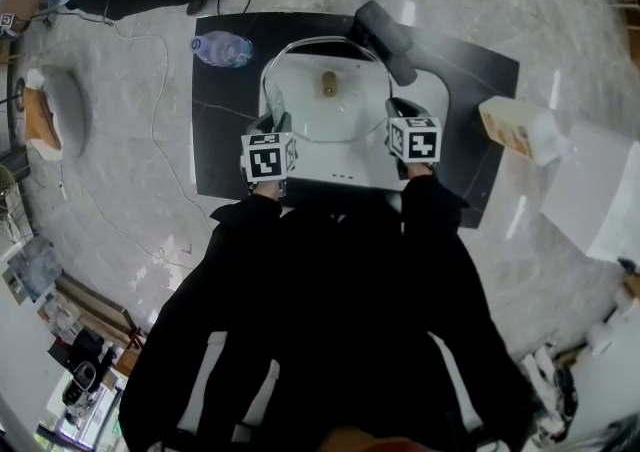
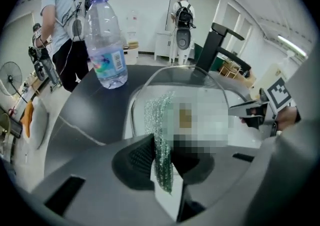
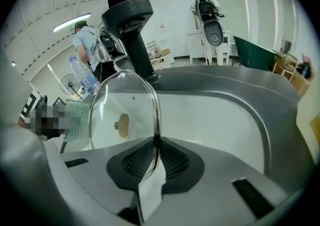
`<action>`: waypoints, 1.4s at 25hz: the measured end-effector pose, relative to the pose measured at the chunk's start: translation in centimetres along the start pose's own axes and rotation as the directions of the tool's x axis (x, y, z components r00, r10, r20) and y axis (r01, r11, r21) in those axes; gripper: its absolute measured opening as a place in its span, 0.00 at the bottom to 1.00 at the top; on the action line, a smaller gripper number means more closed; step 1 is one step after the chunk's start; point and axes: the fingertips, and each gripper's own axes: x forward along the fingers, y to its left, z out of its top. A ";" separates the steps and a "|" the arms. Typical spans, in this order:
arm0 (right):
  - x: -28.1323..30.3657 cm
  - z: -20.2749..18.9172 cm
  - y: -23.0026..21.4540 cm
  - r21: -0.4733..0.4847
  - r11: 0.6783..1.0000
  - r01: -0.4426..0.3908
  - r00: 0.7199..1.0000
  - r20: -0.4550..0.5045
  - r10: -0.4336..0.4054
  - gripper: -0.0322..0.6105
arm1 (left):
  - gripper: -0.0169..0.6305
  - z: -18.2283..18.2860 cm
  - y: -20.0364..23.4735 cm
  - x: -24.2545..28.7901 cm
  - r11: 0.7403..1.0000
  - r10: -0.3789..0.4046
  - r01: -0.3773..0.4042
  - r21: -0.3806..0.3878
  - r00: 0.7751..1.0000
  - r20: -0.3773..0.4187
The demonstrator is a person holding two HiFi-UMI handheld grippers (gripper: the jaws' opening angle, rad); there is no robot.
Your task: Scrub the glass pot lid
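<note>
1. The sink [image 1: 300,155] sits in the counter [image 1: 220,140], straight before the person.
2. The faucet [image 1: 385,40] stands behind the sink, toward its right.
3. The bottle [image 1: 222,48] is on the counter, behind and left of the sink.
4. The lid [image 3: 125,115] stands on edge over the sink, its right rim between the right gripper's [image 3: 155,162] jaws.
5. The pad [image 2: 160,130], between the left gripper's [image 2: 162,170] jaws, is at the lid's left edge.
6. A box [image 1: 520,130] lies right of the counter.
</note>
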 end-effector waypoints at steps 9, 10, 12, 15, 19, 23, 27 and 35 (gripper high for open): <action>0.1 0.0 0.0 0.008 1.000 0.004 1.000 -0.004 -0.004 0.11 | 0.14 -2.1 0.1 3.2 0.999 0.043 -0.042 0.014 0.992 -0.118; 0.0 0.0 0.0 0.012 1.000 0.004 1.000 -0.002 -0.004 0.11 | 0.14 -2.3 -0.4 3.6 1.000 0.020 -0.019 0.010 0.992 -0.123; 0.0 -0.1 0.0 0.018 1.000 0.002 1.000 0.001 -0.002 0.11 | 0.14 -2.2 -0.9 4.3 1.000 -0.011 0.013 0.019 0.993 -0.121; 0.0 0.1 0.1 0.010 1.000 0.002 1.000 0.001 -0.002 0.11 | 0.14 -2.1 -0.9 5.1 0.999 -0.021 0.027 0.045 0.991 -0.135; 0.1 0.2 0.1 0.015 1.000 0.004 1.000 0.010 -0.004 0.11 | 0.14 -2.7 -1.0 5.8 0.998 -0.021 0.031 0.055 0.984 -0.174; -0.1 0.2 0.2 0.015 1.000 0.001 1.000 0.007 -0.001 0.11 | 0.14 -2.7 -0.5 5.9 0.996 -0.010 0.026 0.082 0.983 -0.183; -0.1 0.0 0.1 0.018 1.000 0.001 1.000 0.001 -0.001 0.11 | 0.14 -3.4 -2.0 6.6 0.992 -0.083 0.101 0.080 0.975 -0.204; -0.2 -0.1 0.2 0.023 1.000 0.001 1.000 -0.010 -0.001 0.11 | 0.14 -4.1 -2.7 6.8 0.987 -0.073 0.105 0.124 0.969 -0.237</action>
